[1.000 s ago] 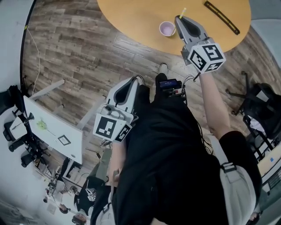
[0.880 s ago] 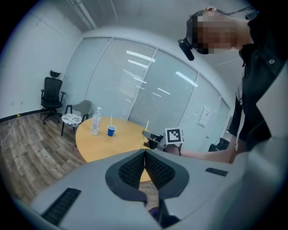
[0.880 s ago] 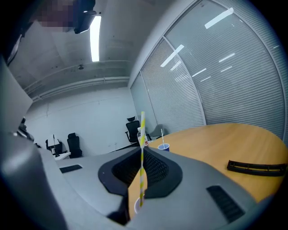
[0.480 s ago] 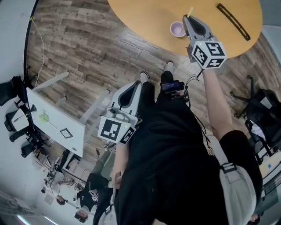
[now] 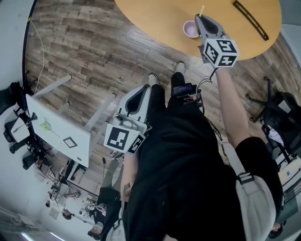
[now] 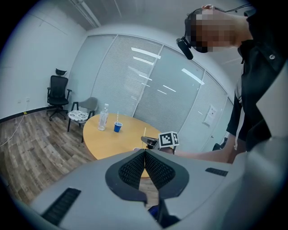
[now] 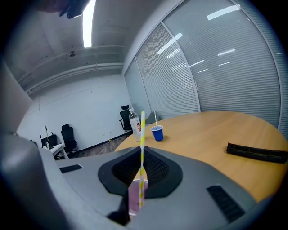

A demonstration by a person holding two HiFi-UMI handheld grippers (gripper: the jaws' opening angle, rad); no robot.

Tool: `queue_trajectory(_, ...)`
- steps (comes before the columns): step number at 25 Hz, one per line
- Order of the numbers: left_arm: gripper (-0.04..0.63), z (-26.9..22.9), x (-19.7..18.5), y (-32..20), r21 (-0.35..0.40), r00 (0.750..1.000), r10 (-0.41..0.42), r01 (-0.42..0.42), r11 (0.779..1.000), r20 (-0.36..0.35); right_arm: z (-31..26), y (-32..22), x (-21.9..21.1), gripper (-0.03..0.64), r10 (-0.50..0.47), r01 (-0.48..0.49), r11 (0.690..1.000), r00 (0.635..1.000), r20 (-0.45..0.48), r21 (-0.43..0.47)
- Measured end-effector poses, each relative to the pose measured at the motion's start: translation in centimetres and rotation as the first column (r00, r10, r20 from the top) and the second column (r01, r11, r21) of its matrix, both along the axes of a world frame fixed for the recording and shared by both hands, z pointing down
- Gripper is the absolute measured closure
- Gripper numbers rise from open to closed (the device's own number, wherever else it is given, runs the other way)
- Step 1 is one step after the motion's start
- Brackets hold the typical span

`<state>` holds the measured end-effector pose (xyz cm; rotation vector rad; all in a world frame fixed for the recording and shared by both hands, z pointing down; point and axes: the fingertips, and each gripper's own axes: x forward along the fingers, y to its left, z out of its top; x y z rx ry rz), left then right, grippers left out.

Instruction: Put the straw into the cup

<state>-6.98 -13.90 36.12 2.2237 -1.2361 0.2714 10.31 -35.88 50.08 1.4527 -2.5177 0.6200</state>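
A small purple cup [image 5: 190, 29] stands near the front edge of the round wooden table [image 5: 160, 19]. My right gripper [image 5: 202, 19] hovers just right of it, shut on a yellow-and-white striped straw [image 5: 202, 10] that stands upright. In the right gripper view the straw [image 7: 142, 134] runs down between the pads. Its lower end shows against the cup [image 7: 133, 200], and I cannot tell whether it is inside. My left gripper [image 5: 137, 100] hangs low by the person's leg over the floor, shut and empty; the left gripper view shows its pads [image 6: 135, 167] pressed together.
Across the table stand a blue cup [image 7: 157, 133] with its own straw and a clear water bottle [image 7: 134, 127]. A black bar [image 7: 256, 152] lies on the table to the right. Office chairs [image 6: 57, 92] stand by the wall. A white desk [image 5: 59, 134] stands on the wood floor at left.
The right gripper with the straw has crept slightly forward and stays beside the purple cup. The left gripper has kept its place by the leg.
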Motion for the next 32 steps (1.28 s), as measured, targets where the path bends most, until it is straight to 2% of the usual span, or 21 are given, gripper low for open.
queue_trajectory(10, 0.583, 0.0, -0.1, -0.2, 0.008, 1.0, 0.014, -0.014, 1.0, -0.002, 2.3, 0.0, 0.9, 0.591, 0.027, -0.028, 0.998, 0.999, -0.025, -0.048)
queue_trajectory(32, 0.583, -0.1, -0.3, -0.2, 0.005, 1.0, 0.018, -0.018, 1.0, -0.021, 3.7, -0.4, 1.5, 0.589, 0.058, -0.061, 0.993, 0.998, -0.026, -0.1)
